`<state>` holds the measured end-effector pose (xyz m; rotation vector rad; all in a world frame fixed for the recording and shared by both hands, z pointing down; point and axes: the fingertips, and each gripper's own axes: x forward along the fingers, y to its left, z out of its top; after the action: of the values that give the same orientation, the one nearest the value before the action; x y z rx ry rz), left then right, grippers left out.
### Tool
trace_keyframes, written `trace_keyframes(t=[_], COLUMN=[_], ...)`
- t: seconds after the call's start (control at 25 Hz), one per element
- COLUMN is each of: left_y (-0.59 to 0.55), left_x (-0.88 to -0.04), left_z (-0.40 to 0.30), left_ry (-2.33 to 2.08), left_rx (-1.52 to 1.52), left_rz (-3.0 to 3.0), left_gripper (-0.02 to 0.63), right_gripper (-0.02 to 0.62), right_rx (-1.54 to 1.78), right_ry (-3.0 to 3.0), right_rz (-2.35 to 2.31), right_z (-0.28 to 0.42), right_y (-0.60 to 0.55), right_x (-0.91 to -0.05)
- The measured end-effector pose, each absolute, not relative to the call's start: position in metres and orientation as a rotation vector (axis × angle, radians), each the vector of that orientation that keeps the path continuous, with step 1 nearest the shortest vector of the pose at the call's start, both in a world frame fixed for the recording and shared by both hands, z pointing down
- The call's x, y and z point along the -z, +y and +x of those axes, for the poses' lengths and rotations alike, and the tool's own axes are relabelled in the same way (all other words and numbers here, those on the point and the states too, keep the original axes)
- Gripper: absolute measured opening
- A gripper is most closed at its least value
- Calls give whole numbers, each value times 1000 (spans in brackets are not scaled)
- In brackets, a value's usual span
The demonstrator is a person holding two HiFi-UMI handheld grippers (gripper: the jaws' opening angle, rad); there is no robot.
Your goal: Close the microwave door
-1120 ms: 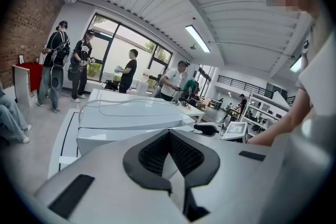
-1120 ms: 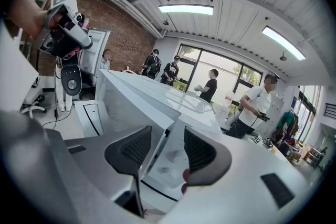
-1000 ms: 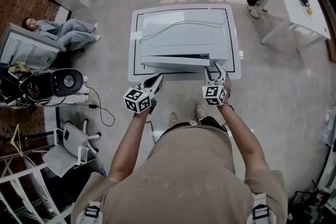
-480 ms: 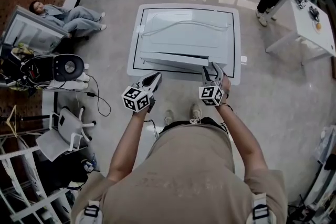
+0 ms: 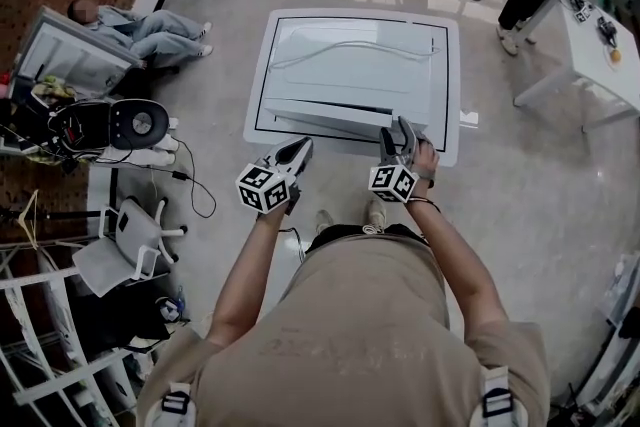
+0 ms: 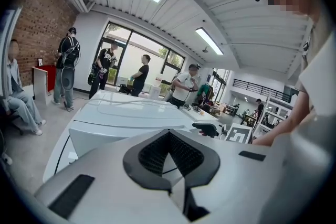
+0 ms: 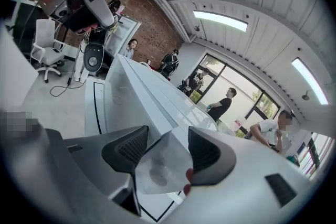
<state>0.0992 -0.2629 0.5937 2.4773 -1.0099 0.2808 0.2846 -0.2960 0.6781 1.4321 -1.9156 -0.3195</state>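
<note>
Lab: brick wall [image 6: 42,34], white worktable [image 5: 570,55]

Seen from above, a person wears a tan short-sleeved T-shirt [image 5: 350,335], grey buckled straps [image 5: 175,402] at both shoulders and a dark band [image 5: 422,205] on the right wrist. The left gripper [image 5: 300,146] and right gripper [image 5: 394,127] are pale grey with black ribbed pads [image 6: 184,152], each bearing a cube [image 5: 262,188] of black-and-white square markers.

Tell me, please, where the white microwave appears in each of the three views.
Head view: the microwave sits upper centre, on the white table.
Left gripper view: centre left, rather low.
Right gripper view: slanting from upper left to lower centre.
Shared landmark: the black line around the table's top.
</note>
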Motion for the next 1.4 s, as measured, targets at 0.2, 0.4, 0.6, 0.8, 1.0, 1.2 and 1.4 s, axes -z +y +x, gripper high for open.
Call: trace_keyframes(t=[0.2,0.4,0.6,0.8,1.0,1.2,1.4], left_y=[-261,-261,-265,-267,-268,-266,-267], left_x=[-596,-597,-591,-586,-584,-581,-559], left_z=[97,102,103,105,104,103,109], left_ry=[-1046,-1063,-1074,-1075,-1074,-1072,-1057], left_rx=[-274,-255,-251,-247,-247,-228,-166], left_rz=[2454,2439,2444,2453,2456,2451,2455], left_gripper=[2,2,2,2,2,2,2], right_gripper=[249,249,249,239,239,238,236], right_rx=[280,225,235,211,178,-33,-72], right_ry=[-1978,-2024,-2036,-1978,-1994,-2186,-2343], right_rz=[1397,1396,1363,1417,1396,1364,1425], right_z=[286,289,285,288,287,289,293], right_y=[-300,-308,-311,-322,-324,-319,-320], right_x=[-679,-682,-683,-683,-685,-663,-600])
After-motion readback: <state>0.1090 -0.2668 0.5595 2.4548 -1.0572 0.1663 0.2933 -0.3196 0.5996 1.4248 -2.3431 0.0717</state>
